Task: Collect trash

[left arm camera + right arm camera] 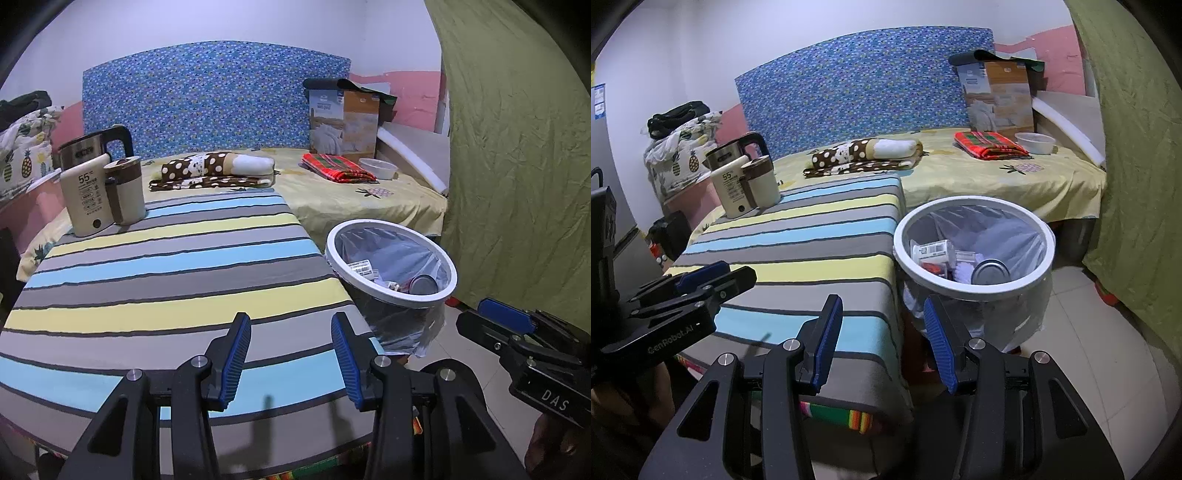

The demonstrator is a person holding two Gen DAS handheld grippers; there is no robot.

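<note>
A white-rimmed trash bin (975, 291) lined with a clear bag stands on the floor right of the striped table (820, 251); it also shows in the left wrist view (391, 295). Inside lie a metal can (990, 272), a small white carton (931, 251) and bits of paper. My left gripper (291, 354) is open and empty over the table's near edge (147, 288). My right gripper (882, 343) is open and empty, low in front of the bin by the table's corner. Each gripper shows in the other's view: the right (509, 325), the left (701, 277).
A beige kettle base and cup (103, 195) stand at the table's far left corner. Behind is a bed (369, 199) with a dotted blanket (214, 170), red cloth (336, 168), white bowl (378, 168) and cardboard box (343, 122). A green curtain (517, 166) hangs at right.
</note>
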